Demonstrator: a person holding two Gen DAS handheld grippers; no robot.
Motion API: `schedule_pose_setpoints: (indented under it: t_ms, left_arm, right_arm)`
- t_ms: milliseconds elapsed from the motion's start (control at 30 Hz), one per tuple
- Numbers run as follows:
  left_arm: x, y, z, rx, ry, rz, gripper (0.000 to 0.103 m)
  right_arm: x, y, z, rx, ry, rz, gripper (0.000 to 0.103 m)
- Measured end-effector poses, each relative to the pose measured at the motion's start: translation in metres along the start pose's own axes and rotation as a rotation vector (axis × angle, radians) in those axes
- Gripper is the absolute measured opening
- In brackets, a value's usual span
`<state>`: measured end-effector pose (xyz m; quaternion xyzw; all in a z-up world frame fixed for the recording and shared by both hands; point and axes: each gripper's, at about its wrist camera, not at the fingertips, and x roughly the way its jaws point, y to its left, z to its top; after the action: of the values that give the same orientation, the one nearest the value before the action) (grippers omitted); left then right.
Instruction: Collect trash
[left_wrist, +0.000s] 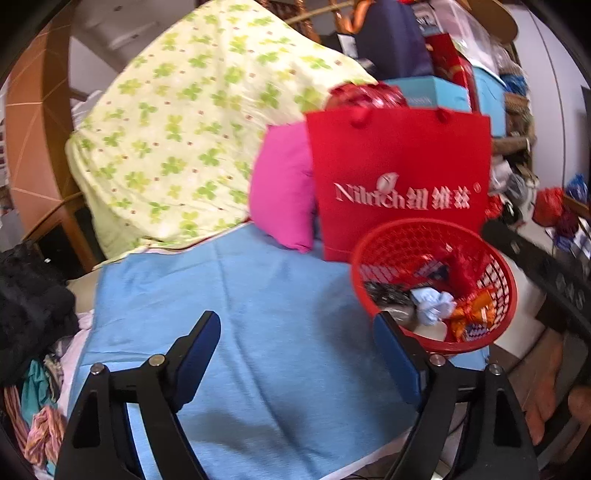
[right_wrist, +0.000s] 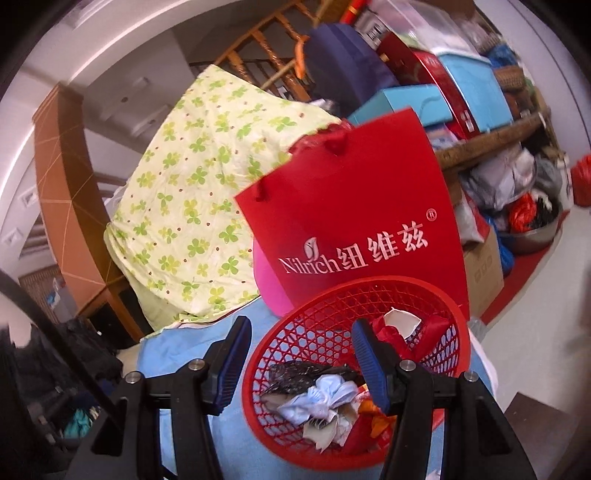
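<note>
A round red mesh basket (left_wrist: 495, 258) stands on a blue cloth (left_wrist: 229, 295) at the right. It holds crumpled trash: a pale blue wad (left_wrist: 432, 304), an orange wrapper (left_wrist: 472, 314), dark foil and red scraps. My left gripper (left_wrist: 297, 339) is open and empty over the blue cloth, left of the basket. In the right wrist view the basket (right_wrist: 295, 339) lies close below, with the pale blue wad (right_wrist: 325, 397) inside. My right gripper (right_wrist: 301, 352) is open and empty, its fingers straddling the basket's left rim.
A red Nilrich paper bag (left_wrist: 402, 177) stands right behind the basket, with a pink cushion (left_wrist: 280, 184) to its left. A clover-print quilt (left_wrist: 184, 129) is heaped at the back left. Boxes and bags (right_wrist: 480, 92) pile up at the back right. Dark clothes (left_wrist: 29, 295) lie at the left.
</note>
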<state>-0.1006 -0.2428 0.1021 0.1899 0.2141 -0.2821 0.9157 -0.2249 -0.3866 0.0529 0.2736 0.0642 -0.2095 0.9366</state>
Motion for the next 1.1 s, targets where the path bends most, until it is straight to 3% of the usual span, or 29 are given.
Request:
schedule_pose_setpoints:
  t_ms: [333, 467, 600, 867, 1100]
  left_arm:
    - [-0.038, 0.042, -0.003, -0.056, -0.035, 0.057, 0.086]
    - [-0.058, 0.055, -0.006, -0.079, -0.056, 0.085, 0.096]
    - [-0.080, 0.068, -0.010, -0.098, -0.082, 0.106, 0.096]
    - [-0.123, 0.092, -0.017, -0.128, -0.108, 0.166, 0.101]
    - [-0.150, 0.113, -0.025, -0.160, -0.112, 0.222, 0.101]
  right_arm:
    - [-0.056, 0.060, -0.002, -0.152, -0.044, 0.055, 0.066]
    - [-0.079, 0.091, 0.001, -0.220, -0.055, 0.097, 0.070]
    - [-0.099, 0.119, 0.004, -0.273, -0.064, 0.136, 0.072]
    - [-0.136, 0.160, 0.004, -0.366, -0.069, 0.136, 0.075]
    - [-0.155, 0.172, 0.006, -0.395, -0.063, 0.113, 0.076]
